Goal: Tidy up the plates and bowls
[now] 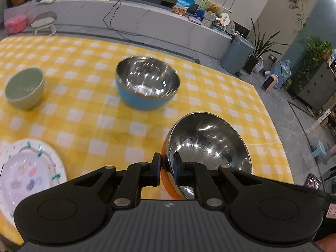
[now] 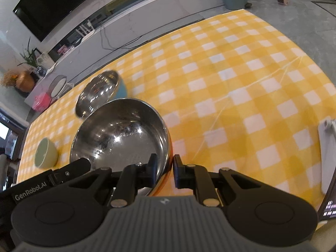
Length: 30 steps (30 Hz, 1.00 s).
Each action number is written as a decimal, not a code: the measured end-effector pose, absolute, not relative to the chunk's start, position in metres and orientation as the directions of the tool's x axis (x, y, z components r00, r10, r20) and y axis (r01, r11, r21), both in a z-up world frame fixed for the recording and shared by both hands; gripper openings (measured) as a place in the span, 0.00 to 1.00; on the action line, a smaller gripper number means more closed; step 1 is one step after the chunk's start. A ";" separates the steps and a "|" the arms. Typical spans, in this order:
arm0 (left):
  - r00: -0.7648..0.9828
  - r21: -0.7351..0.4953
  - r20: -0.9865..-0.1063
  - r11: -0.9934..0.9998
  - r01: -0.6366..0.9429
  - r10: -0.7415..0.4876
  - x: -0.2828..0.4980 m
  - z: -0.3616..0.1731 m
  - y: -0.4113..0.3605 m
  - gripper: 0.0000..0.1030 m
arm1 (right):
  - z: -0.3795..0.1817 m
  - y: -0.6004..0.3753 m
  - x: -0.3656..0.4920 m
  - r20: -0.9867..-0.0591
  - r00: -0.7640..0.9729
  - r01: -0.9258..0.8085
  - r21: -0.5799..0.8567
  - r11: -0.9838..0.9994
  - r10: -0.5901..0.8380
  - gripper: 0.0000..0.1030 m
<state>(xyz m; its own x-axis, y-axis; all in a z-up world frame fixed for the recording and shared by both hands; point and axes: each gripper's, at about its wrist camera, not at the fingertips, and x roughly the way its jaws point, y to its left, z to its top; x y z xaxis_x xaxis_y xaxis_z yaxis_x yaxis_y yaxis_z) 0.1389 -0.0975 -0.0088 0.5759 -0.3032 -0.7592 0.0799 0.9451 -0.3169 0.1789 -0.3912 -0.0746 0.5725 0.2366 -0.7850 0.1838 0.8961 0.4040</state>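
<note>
An orange bowl with a steel inside [image 1: 208,147] is held above the yellow checked table [image 1: 84,121]. My left gripper [image 1: 167,168] is shut on its near-left rim, one finger outside and one inside. My right gripper [image 2: 164,168] is shut on the same orange bowl [image 2: 119,134] at its right rim. The left gripper's fingers [image 2: 69,173] show at the bowl's other side. A blue bowl with a steel inside [image 1: 147,84] [image 2: 98,92] stands beyond it. A small green bowl [image 1: 24,87] [image 2: 45,153] stands at the left. A patterned white plate [image 1: 27,172] lies near left.
A white object [image 2: 326,153] stands at the table's right edge. Beyond the far table edge are a long white counter [image 1: 136,19], a grey bin [image 1: 237,54], potted plants [image 1: 260,48] and a TV [image 2: 54,2].
</note>
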 end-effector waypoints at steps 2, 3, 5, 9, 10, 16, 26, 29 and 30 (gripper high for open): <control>0.565 -0.333 -0.761 0.939 0.082 -0.319 0.132 -0.011 -0.094 0.12 | -0.077 -0.390 0.167 -0.781 0.575 0.182 0.411 0.893 0.242 0.13; 0.560 -0.340 -0.761 0.937 0.086 -0.327 0.129 -0.012 -0.092 0.12 | -0.079 -0.391 0.162 -0.781 0.575 0.183 0.413 0.892 0.244 0.13; 0.551 -0.346 -0.763 0.934 0.091 -0.337 0.122 -0.015 -0.091 0.12 | -0.084 -0.392 0.151 -0.786 0.565 0.186 0.418 0.889 0.251 0.13; 0.542 -0.346 -0.771 0.934 0.082 -0.334 0.109 -0.020 -0.086 0.12 | -0.090 -0.392 0.140 -0.797 0.539 0.192 0.431 0.881 0.272 0.14; 0.542 -0.349 -0.772 0.934 0.077 -0.333 0.107 -0.021 -0.084 0.12 | -0.089 -0.390 0.140 -0.796 0.541 0.185 0.427 0.885 0.271 0.14; 0.531 -0.363 -0.780 0.931 0.045 -0.330 0.099 -0.026 -0.071 0.12 | -0.093 -0.383 0.143 -0.811 0.502 0.159 0.426 0.891 0.299 0.14; 0.493 -0.372 -0.804 0.928 0.021 -0.333 0.095 -0.038 -0.068 0.12 | -0.099 -0.382 0.142 -0.826 0.477 0.175 0.425 0.888 0.301 0.14; 0.494 -0.372 -0.804 0.928 0.017 -0.331 0.095 -0.040 -0.067 0.12 | -0.100 -0.380 0.145 -0.826 0.477 0.167 0.421 0.892 0.300 0.14; 0.493 -0.371 -0.805 0.929 0.016 -0.330 0.096 -0.040 -0.067 0.12 | -0.100 -0.380 0.145 -0.826 0.476 0.164 0.420 0.893 0.301 0.14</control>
